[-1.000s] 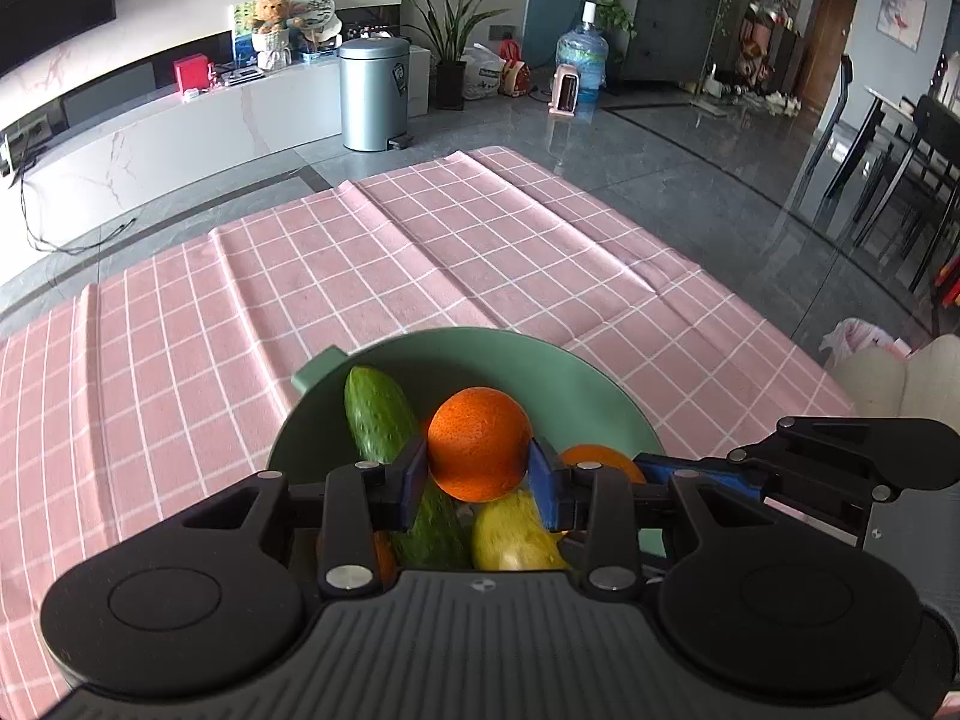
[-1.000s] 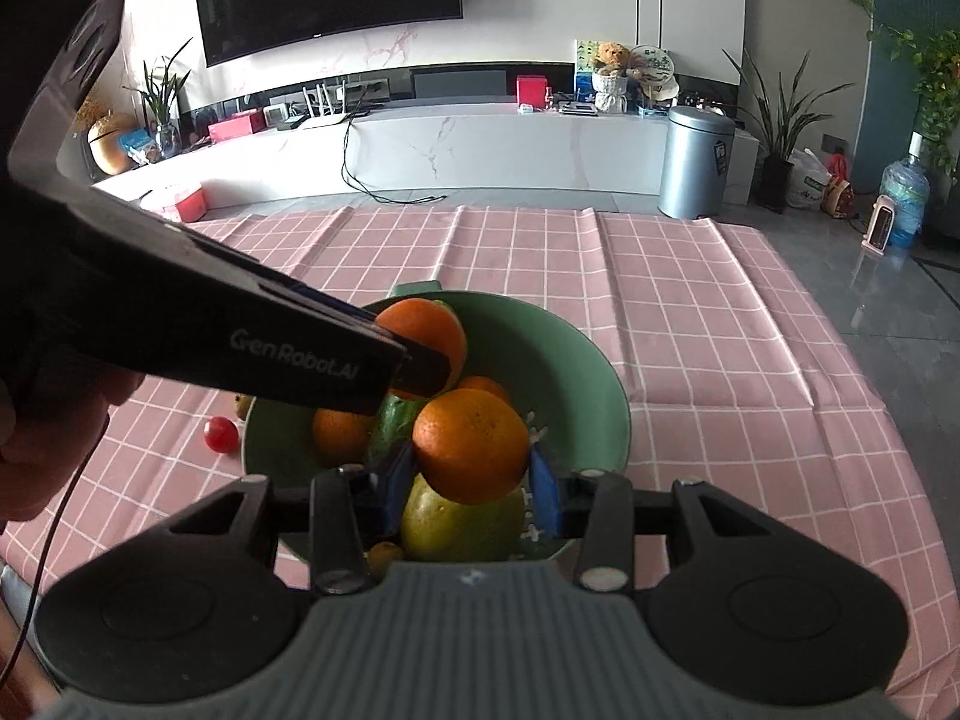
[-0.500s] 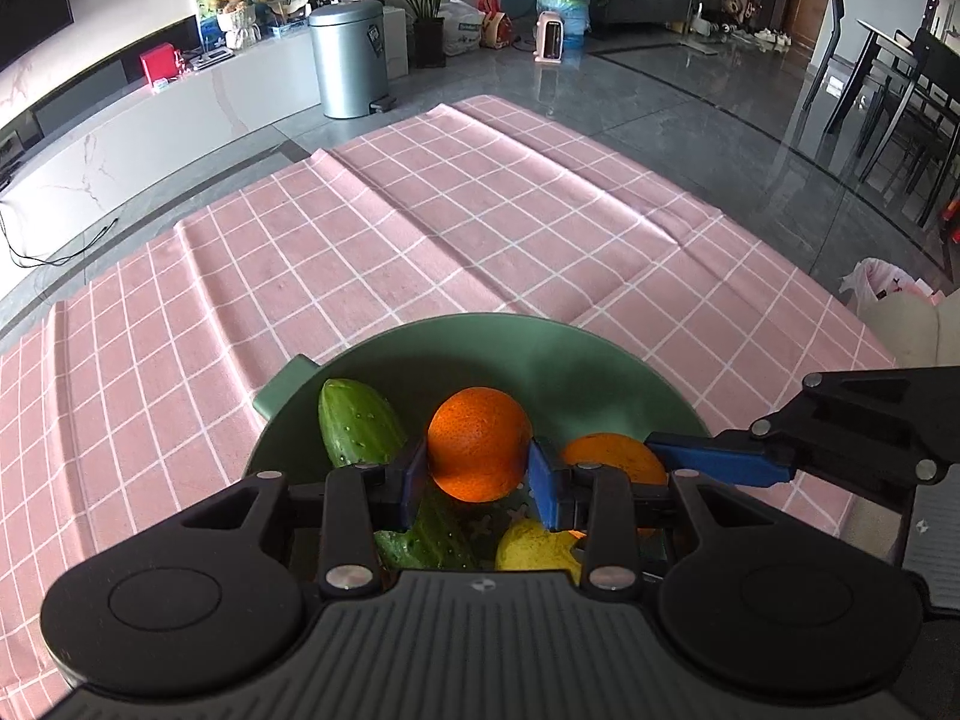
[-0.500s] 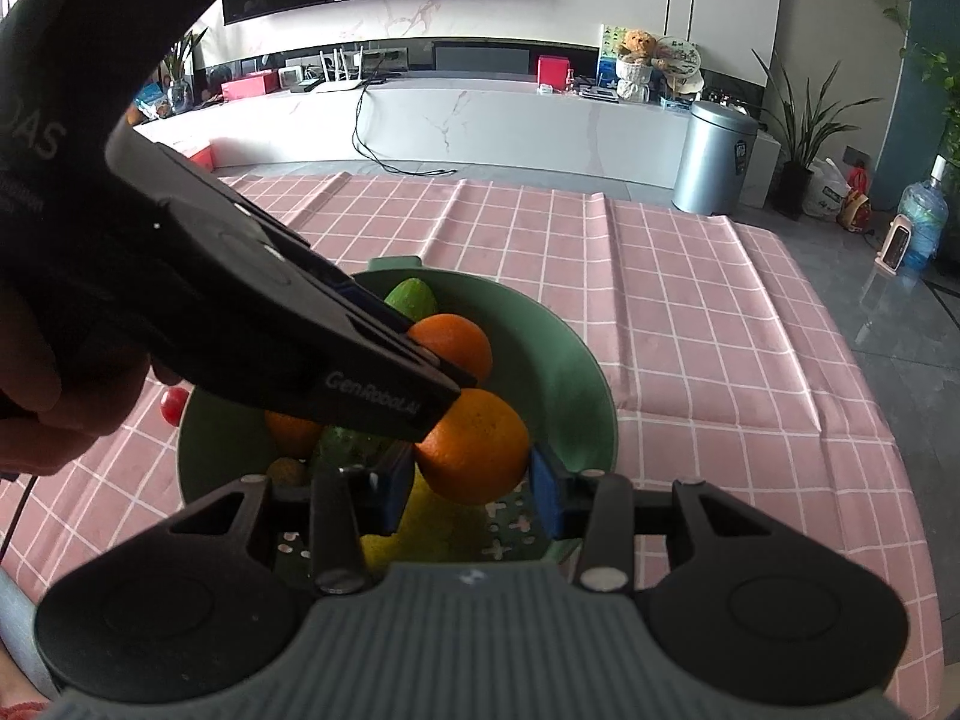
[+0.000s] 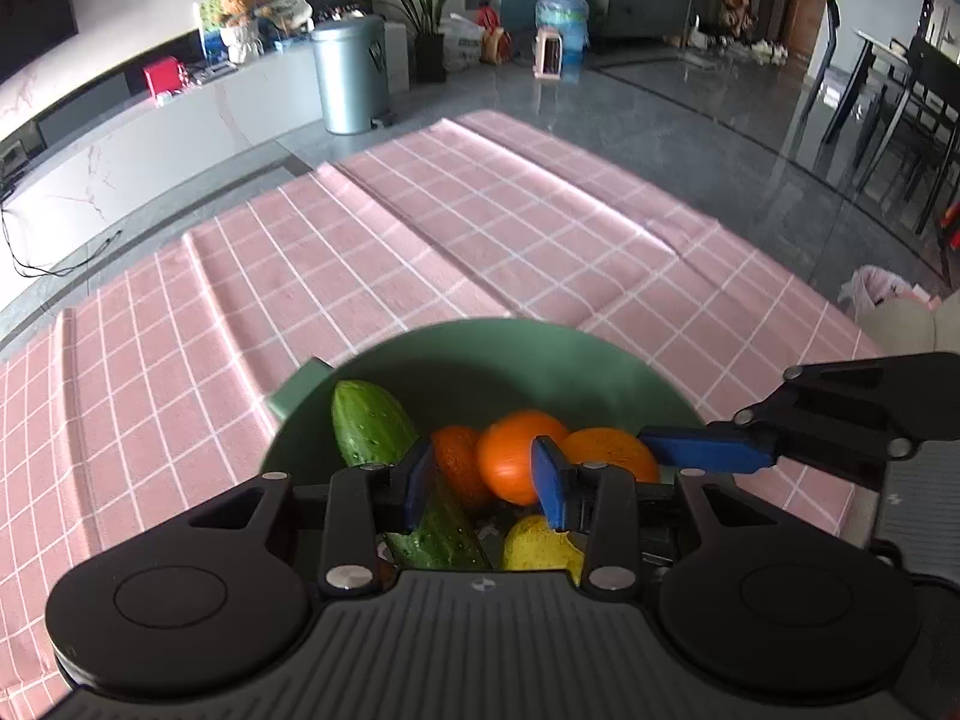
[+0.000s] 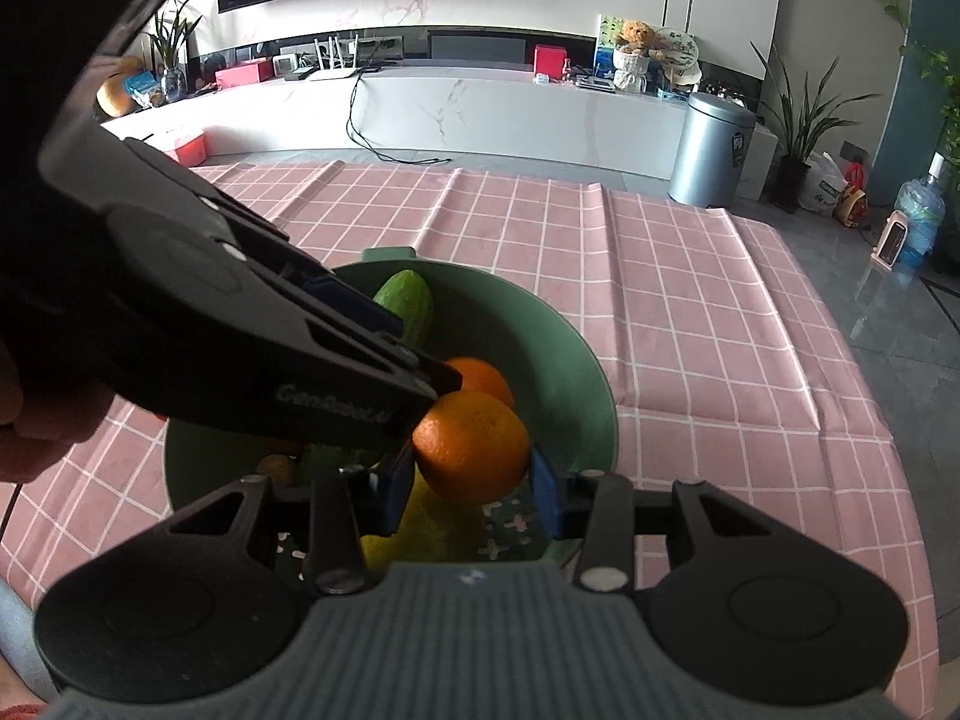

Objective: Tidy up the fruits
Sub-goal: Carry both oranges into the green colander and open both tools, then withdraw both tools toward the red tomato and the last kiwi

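Observation:
A green bowl (image 5: 510,354) on the pink checked cloth holds a cucumber (image 5: 372,426), several oranges and a yellow fruit (image 5: 537,546). My left gripper (image 5: 483,483) is open above the bowl; an orange (image 5: 513,462) lies in the bowl just beyond its pads, apart from the left pad. My right gripper (image 6: 471,483) is shut on another orange (image 6: 471,447) held over the bowl (image 6: 576,384). The left gripper's body crosses the right wrist view and hides the bowl's left side. The right gripper's finger (image 5: 702,450) shows at the right of the left wrist view.
The pink checked tablecloth (image 5: 420,240) stretches beyond the bowl with raised folds. A grey bin (image 6: 711,150) and a white low cabinet stand on the floor behind the table. A dining table with chairs is far right.
My left gripper has opened and let its orange drop into the bowl. My right gripper still holds its orange, lower over the bowl.

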`<act>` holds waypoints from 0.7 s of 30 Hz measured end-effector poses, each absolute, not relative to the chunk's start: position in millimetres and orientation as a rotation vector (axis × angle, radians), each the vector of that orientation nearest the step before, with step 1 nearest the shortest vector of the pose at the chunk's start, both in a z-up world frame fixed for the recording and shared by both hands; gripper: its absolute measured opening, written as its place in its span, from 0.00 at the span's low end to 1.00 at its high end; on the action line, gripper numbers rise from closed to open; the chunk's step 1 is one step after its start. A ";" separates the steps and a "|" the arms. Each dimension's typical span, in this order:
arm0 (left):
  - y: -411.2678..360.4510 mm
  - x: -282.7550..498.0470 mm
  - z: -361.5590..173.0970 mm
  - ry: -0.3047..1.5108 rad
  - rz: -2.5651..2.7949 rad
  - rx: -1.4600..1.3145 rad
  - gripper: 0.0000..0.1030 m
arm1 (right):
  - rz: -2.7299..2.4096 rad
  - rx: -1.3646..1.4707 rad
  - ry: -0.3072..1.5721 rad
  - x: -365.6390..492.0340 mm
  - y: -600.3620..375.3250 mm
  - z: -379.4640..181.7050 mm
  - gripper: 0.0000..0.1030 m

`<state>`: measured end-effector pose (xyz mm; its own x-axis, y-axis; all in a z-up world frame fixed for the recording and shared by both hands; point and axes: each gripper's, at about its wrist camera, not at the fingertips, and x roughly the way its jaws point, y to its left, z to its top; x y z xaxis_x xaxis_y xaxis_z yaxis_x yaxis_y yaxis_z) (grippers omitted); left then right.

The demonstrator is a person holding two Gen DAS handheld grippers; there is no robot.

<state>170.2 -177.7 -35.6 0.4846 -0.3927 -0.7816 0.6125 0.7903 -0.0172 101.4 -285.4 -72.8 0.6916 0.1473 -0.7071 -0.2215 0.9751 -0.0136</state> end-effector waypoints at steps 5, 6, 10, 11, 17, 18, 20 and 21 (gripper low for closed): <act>-161.4 163.0 -17.2 0.814 -0.578 0.260 0.48 | 0.208 -0.073 0.786 111.6 -286.8 -73.9 0.37; -157.6 161.8 -14.8 0.810 -0.565 0.261 0.48 | 0.208 -0.067 0.790 114.3 -286.8 -74.4 0.37; -141.8 159.5 -10.4 0.814 -0.517 0.250 0.48 | 0.202 -0.097 0.797 123.6 -280.8 -76.3 0.37; -138.2 158.8 -10.3 0.819 -0.508 0.246 0.48 | 0.198 -0.108 0.802 126.1 -279.1 -77.0 0.37; -110.8 152.1 -15.7 0.854 -0.447 0.230 0.48 | 0.191 -0.132 0.805 132.1 -273.9 -74.7 0.37; -106.3 150.6 -16.6 0.857 -0.438 0.226 0.48 | 0.192 -0.136 0.801 130.8 -273.2 -74.4 0.37; -97.9 147.3 -17.7 0.863 -0.424 0.217 0.48 | 0.192 -0.140 0.791 129.9 -271.6 -71.0 0.37; -94.2 145.7 -18.2 0.866 -0.417 0.211 0.48 | 0.192 -0.141 0.786 129.4 -270.8 -69.2 0.37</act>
<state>145.7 -94.2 -18.2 0.5743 -0.2687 -0.7733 0.4370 0.8994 0.0120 129.4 -270.8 -69.2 0.6909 0.1186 -0.7132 -0.2236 0.9731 -0.0548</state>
